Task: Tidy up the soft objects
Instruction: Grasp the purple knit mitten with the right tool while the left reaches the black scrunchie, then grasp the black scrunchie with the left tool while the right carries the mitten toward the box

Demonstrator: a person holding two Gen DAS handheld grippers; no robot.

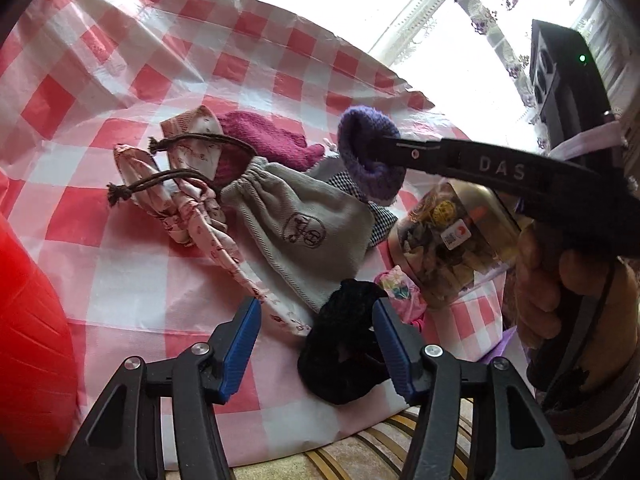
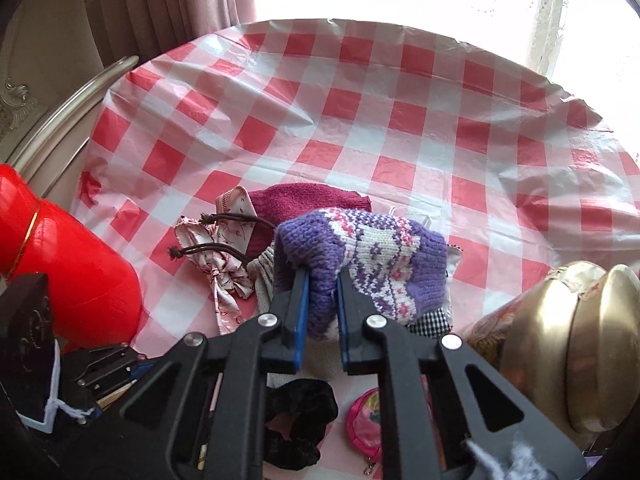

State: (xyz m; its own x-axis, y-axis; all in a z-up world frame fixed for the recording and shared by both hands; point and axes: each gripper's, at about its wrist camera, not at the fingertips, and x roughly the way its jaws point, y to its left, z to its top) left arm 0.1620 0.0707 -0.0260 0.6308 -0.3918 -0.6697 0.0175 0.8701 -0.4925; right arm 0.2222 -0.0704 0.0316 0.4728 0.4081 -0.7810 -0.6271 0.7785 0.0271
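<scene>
My right gripper [image 2: 323, 280] is shut on a purple knitted sock [image 2: 372, 256] with a white and pink pattern and holds it up over the pile; the sock also shows in the left wrist view [image 1: 370, 152]. My left gripper [image 1: 316, 312] is open, low over the table, with a black velvet scrunchie [image 1: 344, 356] against its right finger. In the pile lie a grey drawstring pouch [image 1: 304, 224], a pink floral drawstring bag [image 1: 188, 184], a magenta knit piece [image 1: 264, 140] and a small pink pouch [image 1: 400, 292]. The scrunchie [image 2: 296, 424] and pink pouch [image 2: 366, 424] lie below my right gripper.
A red-and-white checked cloth [image 2: 400, 120] covers the table. A red object [image 2: 72, 272] stands at the left. A gold tin with a decorated wrap [image 1: 448, 236] stands at the right, gold-domed in the right wrist view [image 2: 580, 360]. A checked fabric piece [image 1: 376, 216] lies under the pouch.
</scene>
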